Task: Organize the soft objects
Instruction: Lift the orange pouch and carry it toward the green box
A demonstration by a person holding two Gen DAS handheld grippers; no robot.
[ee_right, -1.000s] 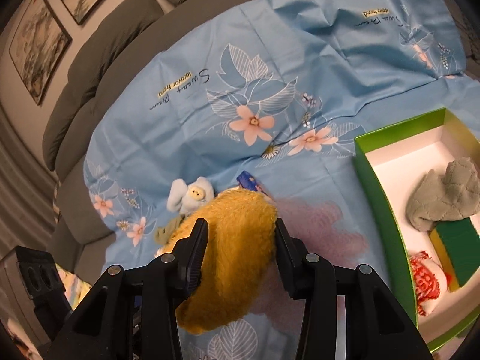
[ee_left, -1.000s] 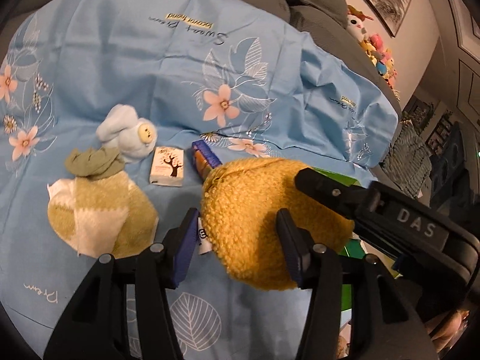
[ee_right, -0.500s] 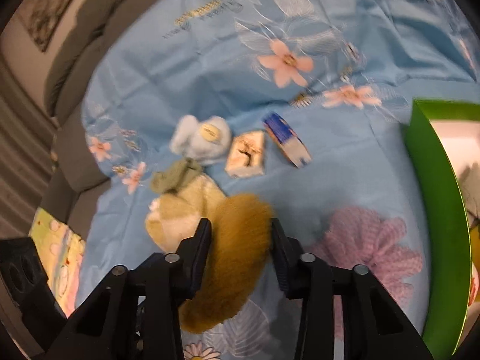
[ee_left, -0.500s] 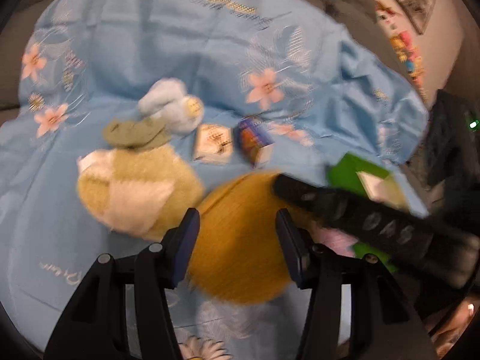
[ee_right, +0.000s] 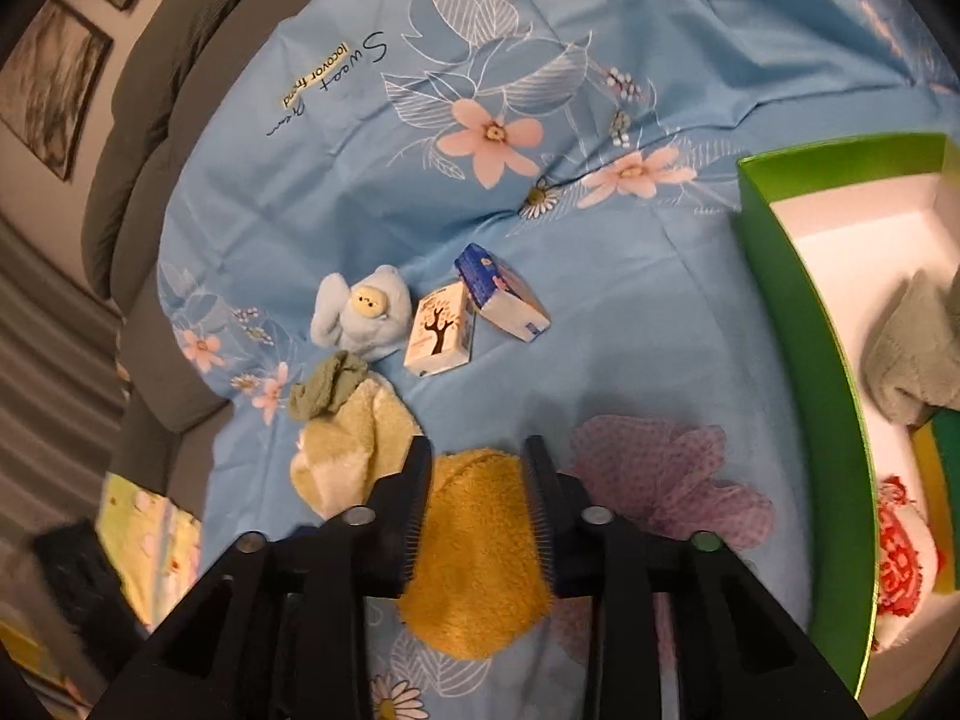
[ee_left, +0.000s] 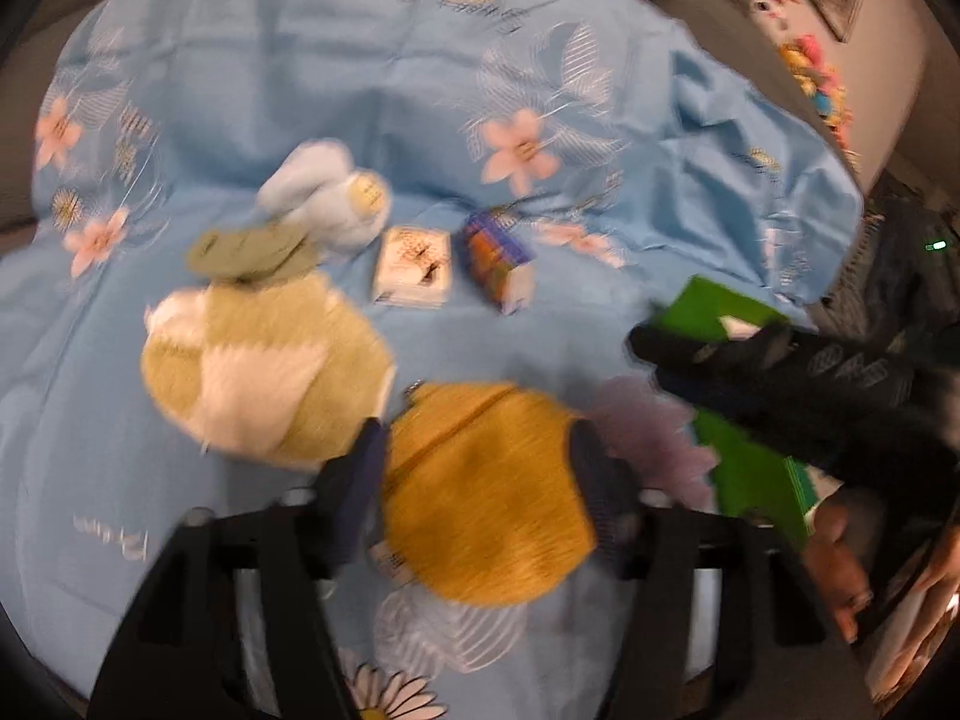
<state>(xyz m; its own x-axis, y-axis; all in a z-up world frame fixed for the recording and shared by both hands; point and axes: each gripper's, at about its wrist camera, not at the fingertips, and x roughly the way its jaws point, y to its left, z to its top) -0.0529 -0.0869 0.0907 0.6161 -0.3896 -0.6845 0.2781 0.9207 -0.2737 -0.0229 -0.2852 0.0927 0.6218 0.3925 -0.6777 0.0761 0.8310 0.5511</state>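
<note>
A yellow fuzzy towel (ee_left: 486, 492) lies low over the blue flowered sheet (ee_left: 372, 78), between the fingers of both grippers. My left gripper (ee_left: 477, 462) has its jaws opening wide, and the towel spreads between them; this view is blurred. My right gripper (ee_right: 477, 468) pinches the same yellow towel (ee_right: 474, 552) between its pads, its jaws easing slightly. To the left lie a green-and-white towel (ee_right: 348, 438), an olive cloth (ee_right: 330, 387) and a pale blue plush (ee_right: 363, 312). A purple dotted cloth (ee_right: 660, 474) lies just right of the towel.
A white carton with a tree print (ee_right: 438, 336) and a blue box (ee_right: 501, 294) lie behind the towel. A green box (ee_right: 798, 312) at the right holds a grey cloth (ee_right: 912, 354), a sponge (ee_right: 942, 462) and a red-and-white item (ee_right: 900, 558). Grey sofa cushions rise behind.
Both grippers have come down toward the sheet with the yellow towel. The left jaws have spread wider around it. The cartons, hidden before, now show.
</note>
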